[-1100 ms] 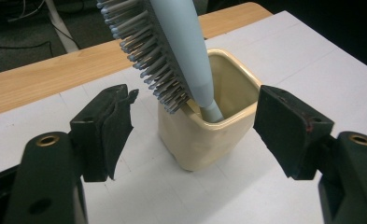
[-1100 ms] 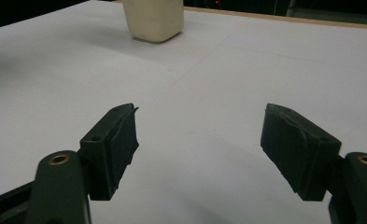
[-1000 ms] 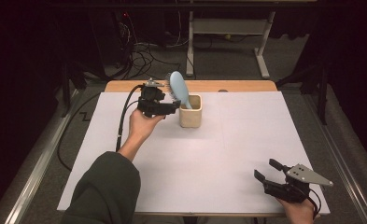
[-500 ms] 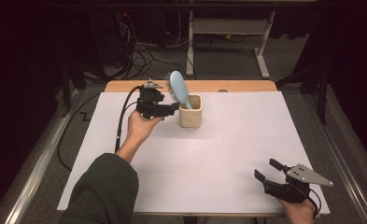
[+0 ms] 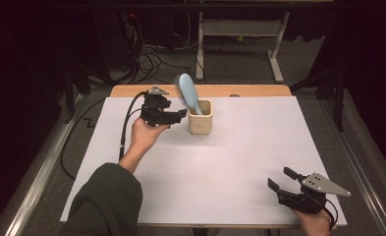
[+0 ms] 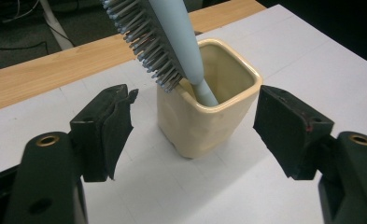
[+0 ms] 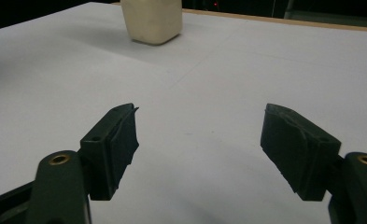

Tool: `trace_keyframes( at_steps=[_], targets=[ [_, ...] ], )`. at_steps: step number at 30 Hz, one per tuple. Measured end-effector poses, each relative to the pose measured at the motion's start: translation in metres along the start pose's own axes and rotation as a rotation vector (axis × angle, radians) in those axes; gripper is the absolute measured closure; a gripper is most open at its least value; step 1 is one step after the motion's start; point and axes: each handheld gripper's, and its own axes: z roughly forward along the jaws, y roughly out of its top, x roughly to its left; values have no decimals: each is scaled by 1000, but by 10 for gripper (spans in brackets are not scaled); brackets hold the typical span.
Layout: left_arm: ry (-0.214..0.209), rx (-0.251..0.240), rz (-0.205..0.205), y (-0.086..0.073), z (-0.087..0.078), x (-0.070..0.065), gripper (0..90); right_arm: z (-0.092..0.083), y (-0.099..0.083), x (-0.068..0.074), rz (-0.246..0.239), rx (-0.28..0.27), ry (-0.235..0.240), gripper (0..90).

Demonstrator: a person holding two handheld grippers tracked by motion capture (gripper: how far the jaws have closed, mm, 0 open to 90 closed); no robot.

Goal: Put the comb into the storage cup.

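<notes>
Left gripper [image 5: 179, 116] held level at the far side of the table, arm outstretched, jaws spread wide either side of the cream cup [image 6: 209, 105] without touching it; the blue hairbrush [image 5: 187, 93] stands handle-down in the cup, leaning left. Right gripper [image 5: 282, 180] rests at the near right corner, jaws likewise spread, nothing between them. White sheet [image 5: 239, 167] covers the wooden table [image 5: 131, 91]; cables [image 5: 156, 54] on the dark floor behind.

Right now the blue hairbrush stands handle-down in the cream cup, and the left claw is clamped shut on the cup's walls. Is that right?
Not quite. The left claw is open: in the left gripper view its jaws stand apart on either side of the cream cup without touching it. The blue hairbrush does stand handle-down in the cup, leaning.
</notes>
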Motion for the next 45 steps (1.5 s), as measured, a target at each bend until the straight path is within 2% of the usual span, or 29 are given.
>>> trace_keyframes(
  at_steps=[33,45],
  targets=[
    [-6,-13,-7,-13,-11,4,282,0,0,0,1,-5,-5,277],
    [5,-25,8,-16,-18,3,287,-1,0,0,-1,-5,-5,277]
  ],
)
